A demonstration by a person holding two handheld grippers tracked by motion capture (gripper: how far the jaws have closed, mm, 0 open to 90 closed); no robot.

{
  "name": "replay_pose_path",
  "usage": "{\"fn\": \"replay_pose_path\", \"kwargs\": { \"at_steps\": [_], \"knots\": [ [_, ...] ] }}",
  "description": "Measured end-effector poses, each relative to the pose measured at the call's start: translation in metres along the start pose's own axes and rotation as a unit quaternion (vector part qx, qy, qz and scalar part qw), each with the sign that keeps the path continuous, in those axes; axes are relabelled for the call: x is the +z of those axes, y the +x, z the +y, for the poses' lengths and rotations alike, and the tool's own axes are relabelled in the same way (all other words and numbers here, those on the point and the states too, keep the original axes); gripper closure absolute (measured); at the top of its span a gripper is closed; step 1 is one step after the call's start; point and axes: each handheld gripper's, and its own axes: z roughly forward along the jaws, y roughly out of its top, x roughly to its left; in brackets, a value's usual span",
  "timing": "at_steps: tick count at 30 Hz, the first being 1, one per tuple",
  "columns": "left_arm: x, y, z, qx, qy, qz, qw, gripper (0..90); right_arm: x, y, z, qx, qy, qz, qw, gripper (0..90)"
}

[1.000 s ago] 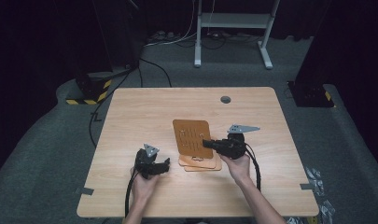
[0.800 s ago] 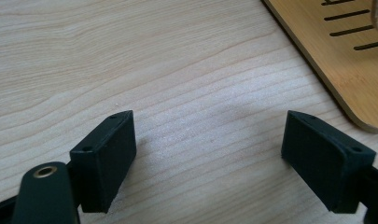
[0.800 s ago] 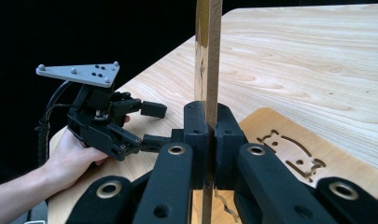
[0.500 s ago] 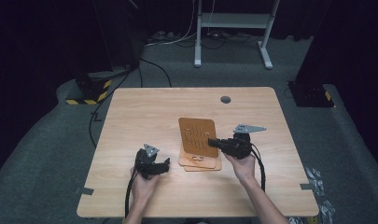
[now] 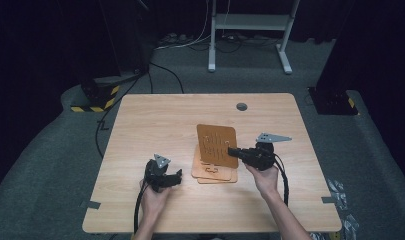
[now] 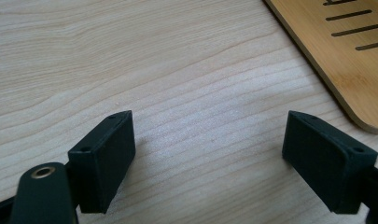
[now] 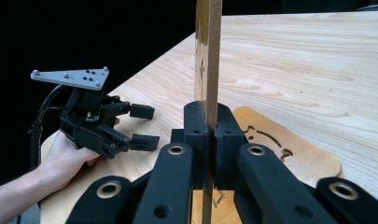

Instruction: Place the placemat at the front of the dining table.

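In my right gripper view, the lifted board is running off the top edge, and my gripper's fingers are covering its lower part. The boards lying flat on the surface are sitting partly under it; I can't count them. The dark spot is looking too small to identify.

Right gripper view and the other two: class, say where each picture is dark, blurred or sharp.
High view: lit table, black surroundings. Left gripper view: even light, wood grain sharp, near jaws softer. Right gripper view: clamped board blurred up close, left gripper sharper against black.
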Motion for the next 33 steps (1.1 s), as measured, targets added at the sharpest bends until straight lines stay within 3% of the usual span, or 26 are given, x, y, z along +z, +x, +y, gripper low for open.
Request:
{"fn": "replay_pose_path", "kwargs": {
  "at_steps": [33],
  "knots": [
    [0.0, 0.0, 0.0, -0.002, -0.002, -0.001, 1.0, 17.2, -0.027, -0.008, 0.002, 0.004, -0.015, -0.026, 0.9996, 86.9]
  ]
}}
